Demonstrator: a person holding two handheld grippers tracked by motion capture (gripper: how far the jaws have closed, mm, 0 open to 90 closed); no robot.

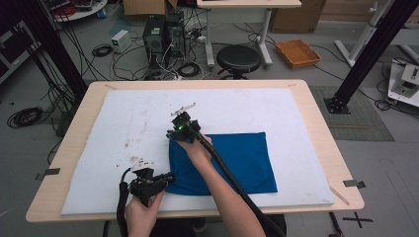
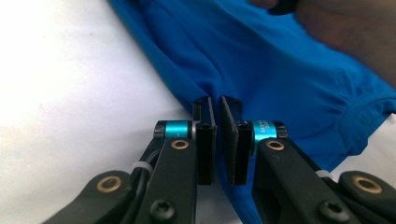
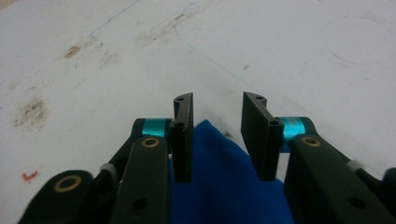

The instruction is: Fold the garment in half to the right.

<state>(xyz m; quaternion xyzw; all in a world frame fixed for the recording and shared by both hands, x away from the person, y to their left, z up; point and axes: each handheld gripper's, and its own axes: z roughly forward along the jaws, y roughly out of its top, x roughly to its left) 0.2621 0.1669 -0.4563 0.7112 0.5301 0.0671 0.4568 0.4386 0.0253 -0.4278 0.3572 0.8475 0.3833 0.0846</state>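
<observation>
Two tongs work the blue cloth (image 1: 232, 163). Left tongs (image 2: 217, 108) clench its near-left edge; right tongs (image 3: 215, 106) stand released over its far-left corner. Bare white table (image 1: 123, 128) spreads leftward.

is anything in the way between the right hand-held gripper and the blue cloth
Nothing visible. The right hand-held gripper sits with open jaws right over a corner of the blue cloth, with bare white mat ahead of it.

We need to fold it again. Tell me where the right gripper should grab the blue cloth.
Grip the blue cloth at its far-left corner, which lies flat between the open jaws of the right gripper. Come down from above, since that corner points outward onto the bare white mat.
</observation>
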